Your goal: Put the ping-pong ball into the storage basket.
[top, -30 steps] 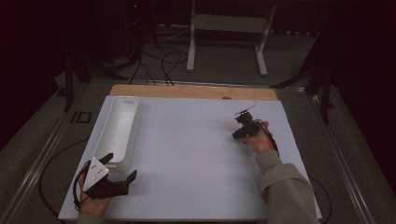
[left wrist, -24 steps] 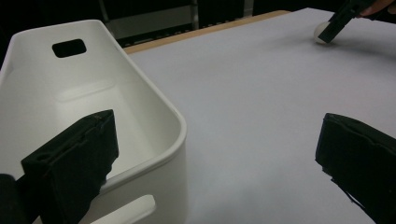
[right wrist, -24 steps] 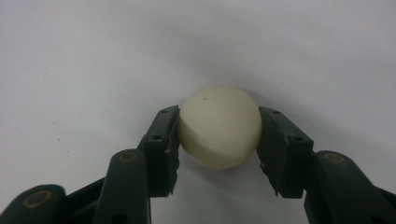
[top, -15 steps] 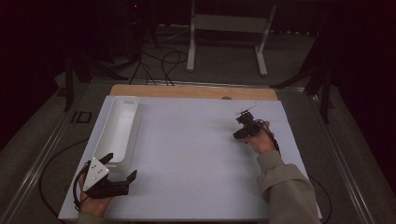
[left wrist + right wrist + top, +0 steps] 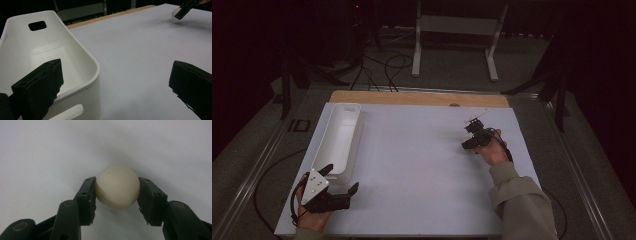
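The right gripper [image 5: 116,195] has its pads pressed on either side of a cream ball [image 5: 117,187], which sits over the white mat [image 5: 422,165]. In the high view this gripper [image 5: 473,141] is on the right part of the mat, toward the far side, with the person's sleeve [image 5: 519,200] coming in from below; the ball itself is too small to make out there. From the left gripper view the ball [image 5: 175,13] shows as a pale spot at the far gripper's tip, close to the mat (whether it touches the mat cannot be told).

The left gripper [image 5: 337,187] rests at the near left corner of the mat, its jaws spread wide with nothing between them. One jaw stands in front of the bin's near end, the other over bare mat.

The bin [image 5: 338,142] is a long white tub lying along the left edge of the mat, well apart from the ball. In the left gripper view the bin [image 5: 82,62] shows a smooth white floor and a handle slot in its far wall, and the part of its inside that can be seen holds nothing.
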Tool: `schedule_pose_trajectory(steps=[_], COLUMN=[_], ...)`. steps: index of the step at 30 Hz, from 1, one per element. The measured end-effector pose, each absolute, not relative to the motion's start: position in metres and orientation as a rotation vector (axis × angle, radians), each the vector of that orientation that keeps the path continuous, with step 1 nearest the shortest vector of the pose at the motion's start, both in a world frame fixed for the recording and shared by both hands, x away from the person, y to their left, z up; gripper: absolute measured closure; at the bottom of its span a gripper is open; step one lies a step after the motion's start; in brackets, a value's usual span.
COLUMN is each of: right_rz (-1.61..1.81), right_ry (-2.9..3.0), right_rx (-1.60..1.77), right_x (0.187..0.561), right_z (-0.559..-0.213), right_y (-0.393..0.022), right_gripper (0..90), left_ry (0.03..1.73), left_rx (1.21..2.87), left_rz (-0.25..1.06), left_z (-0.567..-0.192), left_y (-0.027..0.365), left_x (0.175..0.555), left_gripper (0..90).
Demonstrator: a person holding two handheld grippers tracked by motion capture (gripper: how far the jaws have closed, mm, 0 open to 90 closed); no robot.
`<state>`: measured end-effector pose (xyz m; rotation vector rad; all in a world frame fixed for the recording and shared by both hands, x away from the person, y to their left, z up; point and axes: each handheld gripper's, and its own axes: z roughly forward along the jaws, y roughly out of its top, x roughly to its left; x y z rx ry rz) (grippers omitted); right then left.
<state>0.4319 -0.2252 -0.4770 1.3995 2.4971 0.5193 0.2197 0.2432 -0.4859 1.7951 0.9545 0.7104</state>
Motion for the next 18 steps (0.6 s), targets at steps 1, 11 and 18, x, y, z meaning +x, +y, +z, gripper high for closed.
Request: schedule_pose_trajectory(steps=[1,11,18], right_rz=[0.516,0.538,0.556], right_ry=[2.497,2.503,2.509], right_rx=[1.399,1.323,1.275], right_x=[0.431,0.426,0.422], right_z=[-0.476,-0.462,-0.454], right_y=[-0.225,-0.217,-0.209], right_gripper=[50.7,50.7,50.7], left_ry=[0.955,0.956,0.957], left_rx=[1.795,1.795,1.795], left_rz=[0.71,0.712,0.712], left_z=[-0.486,-0.486,-0.486], left_y=[0.243,0.243,0.243], left_x=[0.22,0.22,0.22], left_gripper=[0.0,0.0,0.0])
